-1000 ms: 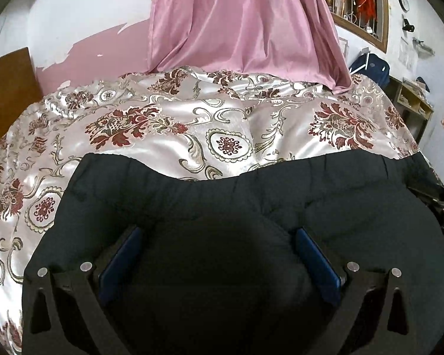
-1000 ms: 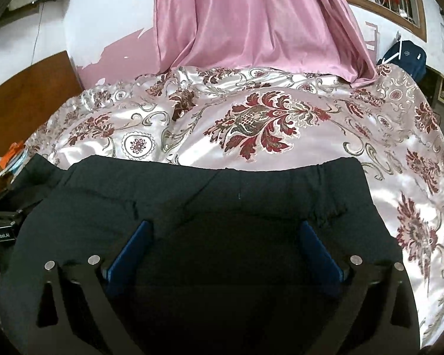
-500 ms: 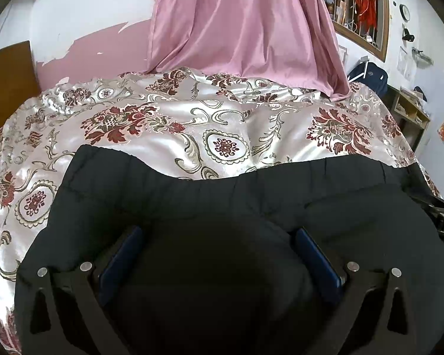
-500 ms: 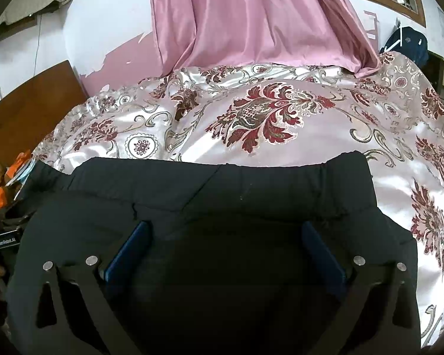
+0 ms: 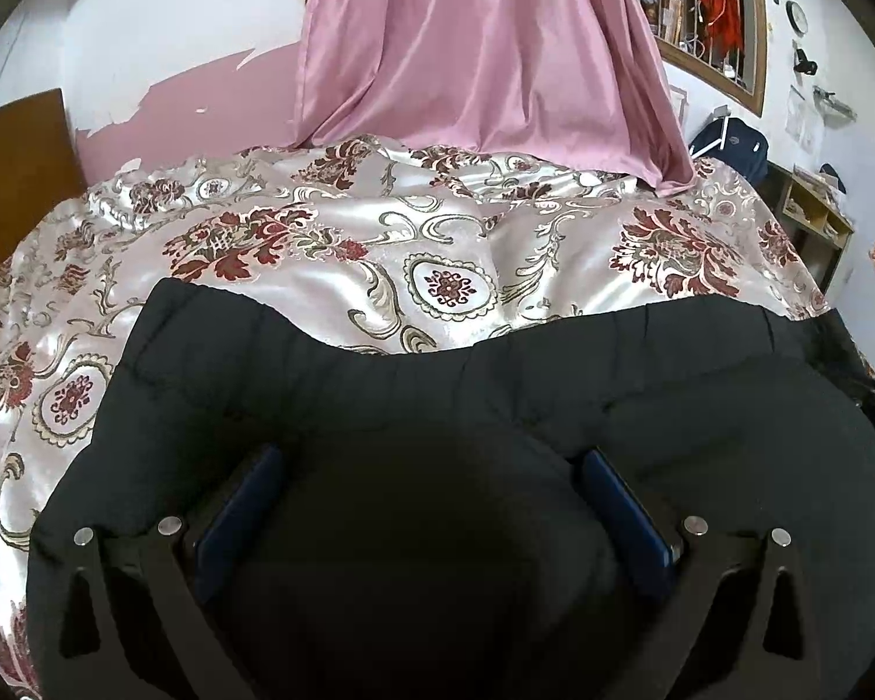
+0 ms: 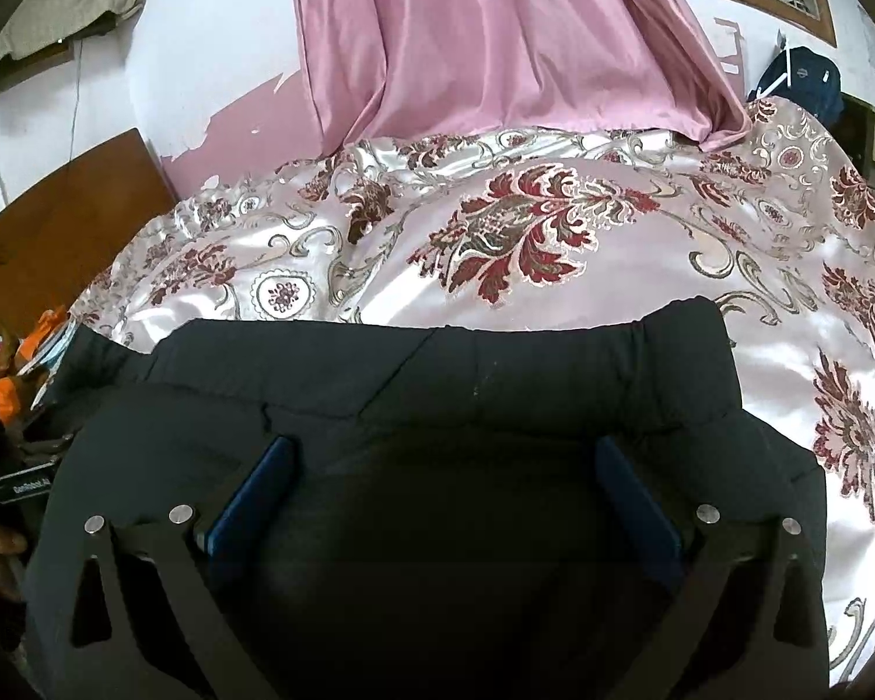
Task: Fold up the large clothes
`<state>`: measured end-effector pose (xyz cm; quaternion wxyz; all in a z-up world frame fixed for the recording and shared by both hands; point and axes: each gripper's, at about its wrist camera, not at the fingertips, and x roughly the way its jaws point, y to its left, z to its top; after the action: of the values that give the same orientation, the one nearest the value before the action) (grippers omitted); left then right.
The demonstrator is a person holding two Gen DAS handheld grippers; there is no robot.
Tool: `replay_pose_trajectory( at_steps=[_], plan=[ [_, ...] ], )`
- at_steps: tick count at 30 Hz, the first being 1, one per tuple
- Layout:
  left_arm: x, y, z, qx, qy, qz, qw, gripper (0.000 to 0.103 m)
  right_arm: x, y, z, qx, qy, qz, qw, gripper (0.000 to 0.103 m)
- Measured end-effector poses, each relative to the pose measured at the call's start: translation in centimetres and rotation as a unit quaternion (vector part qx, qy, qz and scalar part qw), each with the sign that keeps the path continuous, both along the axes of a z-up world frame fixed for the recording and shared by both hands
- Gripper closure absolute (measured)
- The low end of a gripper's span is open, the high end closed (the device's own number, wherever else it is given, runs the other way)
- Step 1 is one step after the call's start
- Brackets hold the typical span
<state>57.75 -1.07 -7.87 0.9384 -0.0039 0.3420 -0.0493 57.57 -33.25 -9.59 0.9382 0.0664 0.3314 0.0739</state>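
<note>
Left gripper [image 5: 431, 496] and right gripper [image 6: 443, 484] are standing apart over folded trousers [image 5: 437, 396]; advise pressing flat, aligning waistband edges

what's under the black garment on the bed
The floral bedspread shows around the black garment on its far and outer sides and runs under it. The garment seems doubled, a lower band sticking out at the far edge. What lies beneath its middle is covered.

A black garment [image 5: 379, 408] lies on the floral satin bedspread [image 5: 449, 245].
</note>
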Motion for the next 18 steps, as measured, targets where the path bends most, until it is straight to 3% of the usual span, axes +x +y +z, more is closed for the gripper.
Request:
replay_pose_trajectory(
  at_steps=[4,9,13,18],
  plan=[
    [-1.2,0.7,0.8,-0.010,-0.009,0.000,0.9999,0.000,-2.2,-0.3,1.2,0.001,-0.038,-0.018,0.999,0.001],
    [-4.3,3.4,2.9,-0.024,-0.036,0.025,0.9988,0.000,-6.1,-4.0,2.7,0.035,-0.070,-0.083,0.994,0.001],
    [-6.3,6.7,3.6,-0.038,-0.039,0.057,0.9969,0.000,-7.6,-7.2,1.9,0.037,-0.029,-0.145,0.988,0.001],
    [-6.9,11.5,2.5,-0.082,0.007,0.119,0.9895,0.000,-8.3,-8.8,0.0,0.069,-0.012,-0.146,0.987,0.001]
  ],
)
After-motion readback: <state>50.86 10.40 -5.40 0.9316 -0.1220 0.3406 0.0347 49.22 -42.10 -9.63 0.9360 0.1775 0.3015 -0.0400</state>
